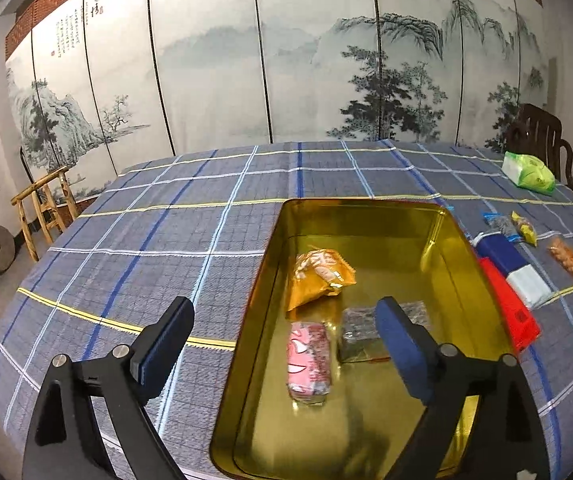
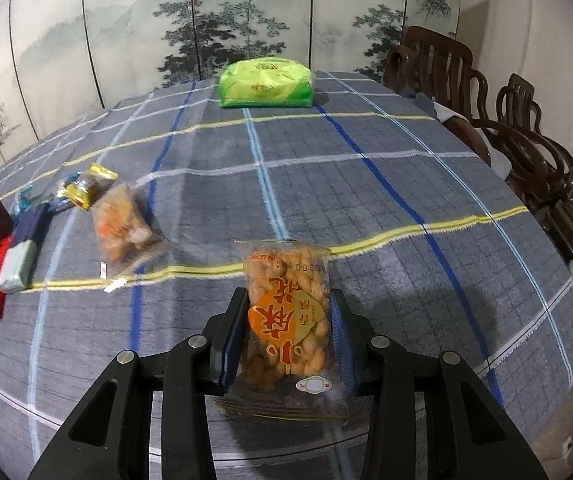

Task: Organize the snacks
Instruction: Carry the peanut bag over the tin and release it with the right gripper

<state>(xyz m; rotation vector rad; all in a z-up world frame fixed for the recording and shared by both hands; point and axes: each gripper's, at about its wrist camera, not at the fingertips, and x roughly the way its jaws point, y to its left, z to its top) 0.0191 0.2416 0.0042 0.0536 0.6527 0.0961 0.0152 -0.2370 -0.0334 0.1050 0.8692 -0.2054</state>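
- Left claw point(image 1: 284, 354): jaws spread wide, nothing pinched; one finger hangs over the checked cloth point(image 1: 134, 240), the other over the gold tin point(image 1: 366, 205); a pink pack point(image 1: 309, 360) lies between them on the tin floor, touched by neither pad.
- Gold tin: open, sitting on the tabletop; inside it the pink pack lies nearest the camera, an orange pack point(image 1: 320, 276) further in and tilted, a dark pack point(image 1: 360, 334) just right of the pink one and partly hidden by the right finger.
- Right of the tin: a red pack point(image 1: 510, 308) lies against its outer wall; a blue-and-white pack point(image 1: 514, 268) lies just beside that; further out lie a small blue-edged sachet point(image 1: 502, 224), a yellow sachet point(image 1: 524, 227) and a clear bag of fried bits point(image 1: 566, 258); a green pack point(image 1: 528, 172) sits well apart near the far edge.
- Right claw point(image 2: 286, 330): jaws drawn in on a clear twist bag point(image 2: 288, 312), both blue pads pressing its sides; the bag points away from the camera, its orange label upside down in this view, its far end over a yellow stripe of the cloth; whether it is lifted off the cloth I cannot tell.
- Right-wrist view: the second clear bag point(image 2: 124, 228) lies to the left, near the yellow sachet point(image 2: 86, 186); dark wooden chairs point(image 2: 486, 112) stand at the right edge; a painted screen point(image 2: 126, 20) stands behind.
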